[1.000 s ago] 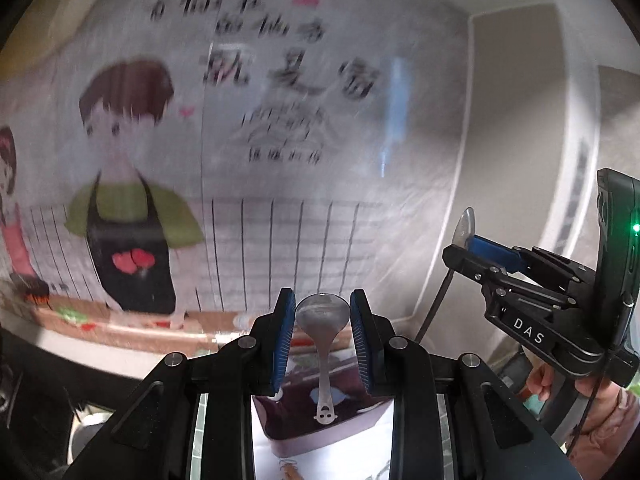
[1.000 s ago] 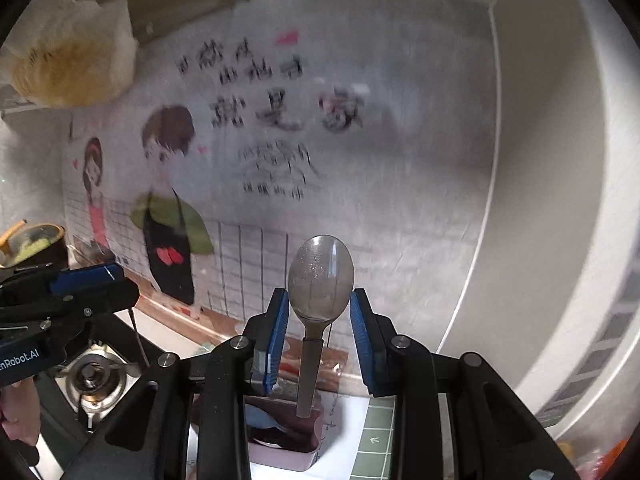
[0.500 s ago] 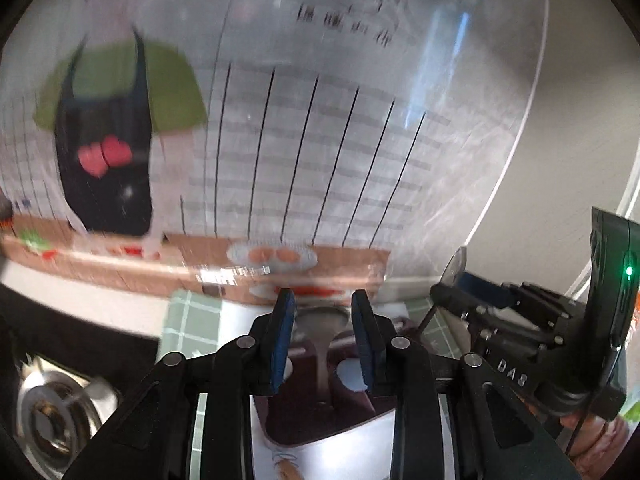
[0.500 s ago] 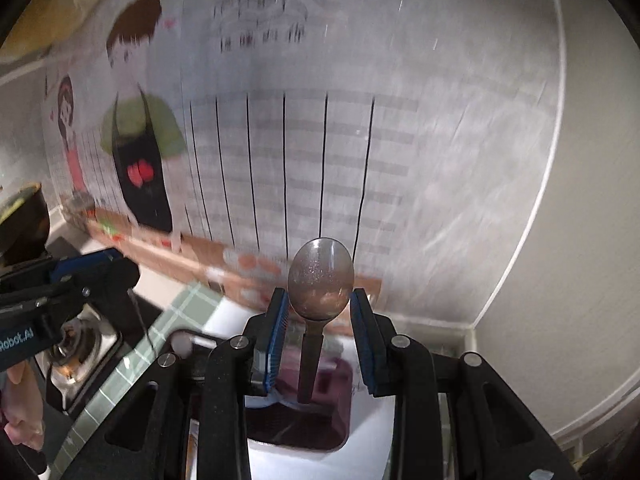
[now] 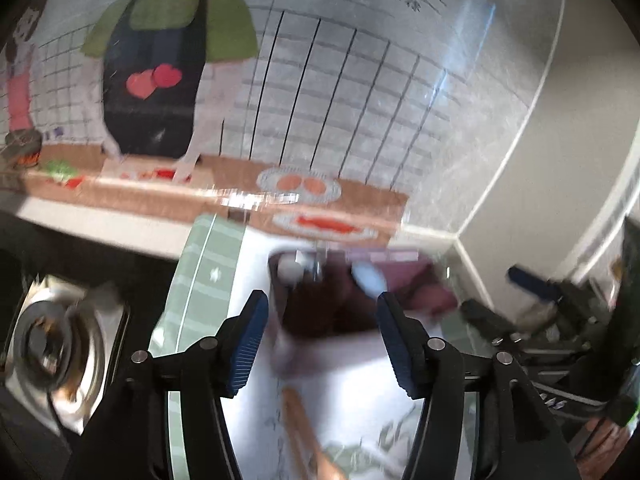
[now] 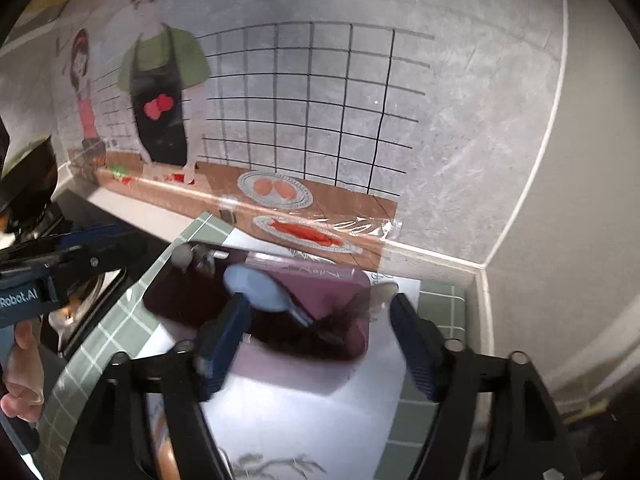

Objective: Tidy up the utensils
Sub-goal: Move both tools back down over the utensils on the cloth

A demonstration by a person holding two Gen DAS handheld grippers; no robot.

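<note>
Both grippers, left and right, jaws opening, nothing clamped, over the maroon bin; lift straight, avoid snagging spoons.

the left gripper tilts downward, its blue-padded jaws opening, with nothing pressed between the pads. the right gripper tilts down the same way, its jaws opening wider, blurred, pads gripping nothing. each shows at the edge of the other's view: the right one at the right of the left wrist view, the left one at the left of the right wrist view, where bare fingers of the person's left hand curl around its handle.
</note>
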